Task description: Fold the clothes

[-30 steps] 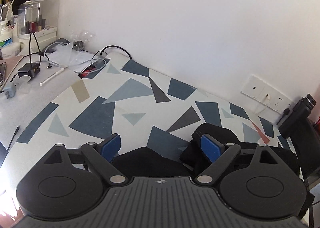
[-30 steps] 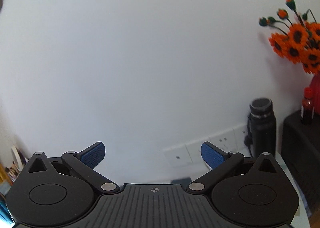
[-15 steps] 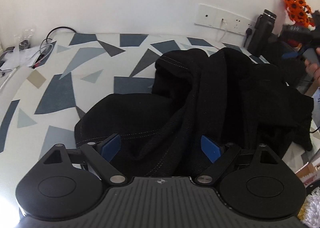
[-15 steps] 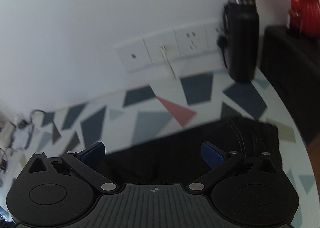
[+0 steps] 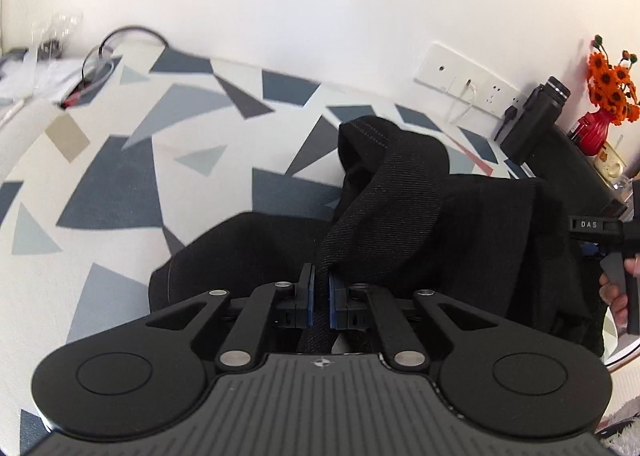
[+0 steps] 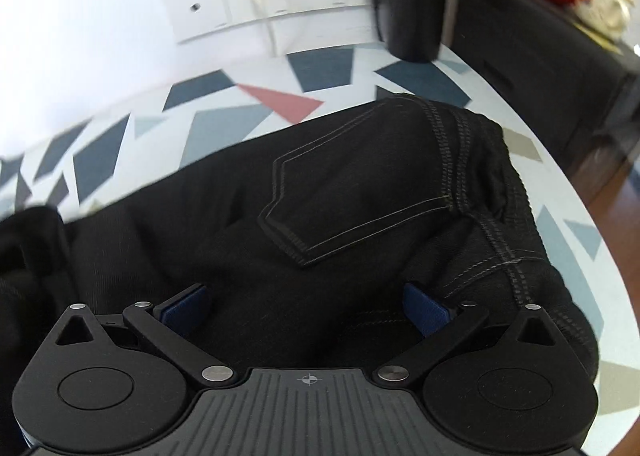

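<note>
Your left gripper is closing on a fold of the jeans, heaped at the table's four o'clock. Right gripper hovers agape. Denim's heavy, limp: grab the waistband.

A white table patterned with blue-grey triangles carries crumpled black jeans and a black bottle

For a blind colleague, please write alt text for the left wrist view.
The left gripper is closing on a fold of black jeans heaped on a tablecloth with grey and blue triangles. At the right edge, a hand holds the right gripper beside the jeans.
</note>
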Tool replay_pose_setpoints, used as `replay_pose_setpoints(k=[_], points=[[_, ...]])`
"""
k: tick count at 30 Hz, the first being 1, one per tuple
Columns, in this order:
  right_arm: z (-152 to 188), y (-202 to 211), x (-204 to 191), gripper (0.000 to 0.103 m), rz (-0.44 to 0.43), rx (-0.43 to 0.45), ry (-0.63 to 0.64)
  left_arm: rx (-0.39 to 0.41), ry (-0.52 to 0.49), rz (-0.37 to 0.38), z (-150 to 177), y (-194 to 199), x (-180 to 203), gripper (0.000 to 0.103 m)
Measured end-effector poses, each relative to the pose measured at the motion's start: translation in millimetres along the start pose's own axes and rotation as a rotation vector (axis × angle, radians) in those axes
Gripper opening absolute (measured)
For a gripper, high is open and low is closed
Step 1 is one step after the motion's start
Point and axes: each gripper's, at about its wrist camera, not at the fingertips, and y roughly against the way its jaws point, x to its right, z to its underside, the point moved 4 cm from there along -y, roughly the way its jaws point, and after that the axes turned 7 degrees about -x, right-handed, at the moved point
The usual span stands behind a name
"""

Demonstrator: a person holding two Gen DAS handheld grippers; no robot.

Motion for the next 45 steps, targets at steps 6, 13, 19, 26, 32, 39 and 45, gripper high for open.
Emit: replay_pose_setpoints(k=[6, 13, 19, 26, 32, 39, 45], points=[[4.8, -6.5, -15.2, 0.102, 0.066, 0.007, -0.008, -0.059, 0.028, 0.069, -11.5, -21.4, -11.1, 0.006], [4.0, -6.7, -22.6, 0.102, 0.088, 0.015, -0.052, 0.113, 0.162, -0.014, -105.6, -0.3, -81.5, 0.004], [3.7, -5.1, -35.2, 0.102, 0.074, 0.032, -0.082, 0.314, 0.109, -0.145, -214.3, 31.0, -124.5, 0.004], [-12.3, 0.3, -36.9, 0.102, -0.005, 0.039, -0.149, 0.135, -0.035, -0.275, -241.4, -41.9, -125.6, 0.046], [-52.3, -14.0, -30.7, 0.102, 0.004, 0.045, -0.142, 0.093, -0.124, -0.255, -233.7, -60.7, -115.8, 0.062], [-87.2, -76.4, -58.5, 0.102, 0.168, -0.022, 0.036, 0.08, -0.246, -0.051, -191.5, -52.6, -90.7, 0.077], [-99.8, -96.1, -70.0, 0.102, 0.2, 0.003, 0.098, -0.037, -0.342, -0.068, -148.0, -80.9, -73.9, 0.084]])
